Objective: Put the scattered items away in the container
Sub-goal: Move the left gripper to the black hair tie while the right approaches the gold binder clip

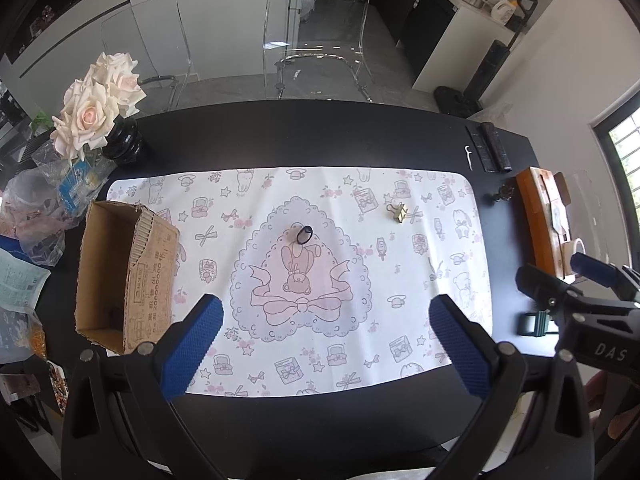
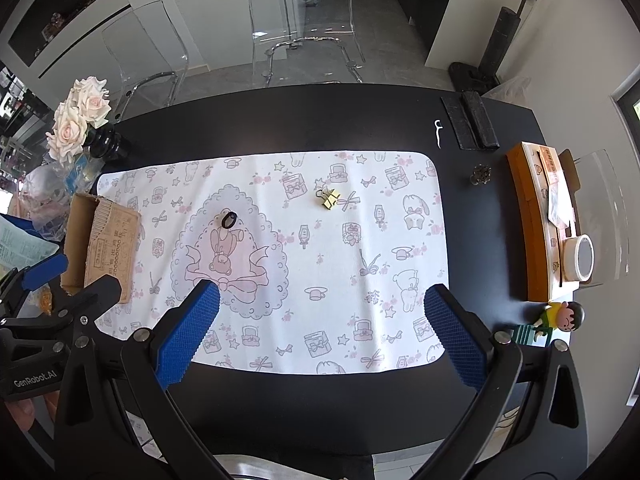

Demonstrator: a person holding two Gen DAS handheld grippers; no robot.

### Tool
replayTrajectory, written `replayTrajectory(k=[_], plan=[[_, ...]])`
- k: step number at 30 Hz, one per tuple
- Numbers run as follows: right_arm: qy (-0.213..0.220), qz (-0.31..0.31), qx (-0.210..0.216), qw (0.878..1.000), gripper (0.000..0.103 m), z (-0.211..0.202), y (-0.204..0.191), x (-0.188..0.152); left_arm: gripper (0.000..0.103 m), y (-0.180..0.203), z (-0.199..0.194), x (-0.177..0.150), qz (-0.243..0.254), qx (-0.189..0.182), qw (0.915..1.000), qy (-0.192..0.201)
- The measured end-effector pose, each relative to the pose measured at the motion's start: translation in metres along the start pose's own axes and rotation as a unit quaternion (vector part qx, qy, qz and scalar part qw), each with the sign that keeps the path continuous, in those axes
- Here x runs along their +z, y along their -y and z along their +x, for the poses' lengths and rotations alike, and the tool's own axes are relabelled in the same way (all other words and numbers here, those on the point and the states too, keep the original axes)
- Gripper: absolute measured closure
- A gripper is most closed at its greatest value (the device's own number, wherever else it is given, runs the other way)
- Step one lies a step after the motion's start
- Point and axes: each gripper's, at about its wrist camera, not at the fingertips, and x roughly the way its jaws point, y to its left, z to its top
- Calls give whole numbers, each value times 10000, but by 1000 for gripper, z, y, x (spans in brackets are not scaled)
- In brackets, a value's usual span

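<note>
Jaws spread wide on both grippers; black ring (image 1: 304,234) lies upper-centre of frame, dead ahead of left gripper (image 1: 324,342), cardboard box (image 1: 105,276) at left.

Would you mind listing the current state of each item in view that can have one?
left gripper: open, empty
right gripper: open, empty
cardboard box: open-topped, at the mat's left end
binder clip: on the mat, outside the box
black ring: on the mat, outside the box
tape roll: lying flat on the orange box
</note>
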Motion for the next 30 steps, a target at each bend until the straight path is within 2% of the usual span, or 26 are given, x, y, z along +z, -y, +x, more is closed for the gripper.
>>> replayTrajectory(k=[15,30], plan=[[-185,-48,-19,9998,0,68,9,28,0,-9,63,23,-60,7,9999,-88],[-236,-217,42,9995,0,153,5,32,0,-8,152,23,136,-62,9995,-273]])
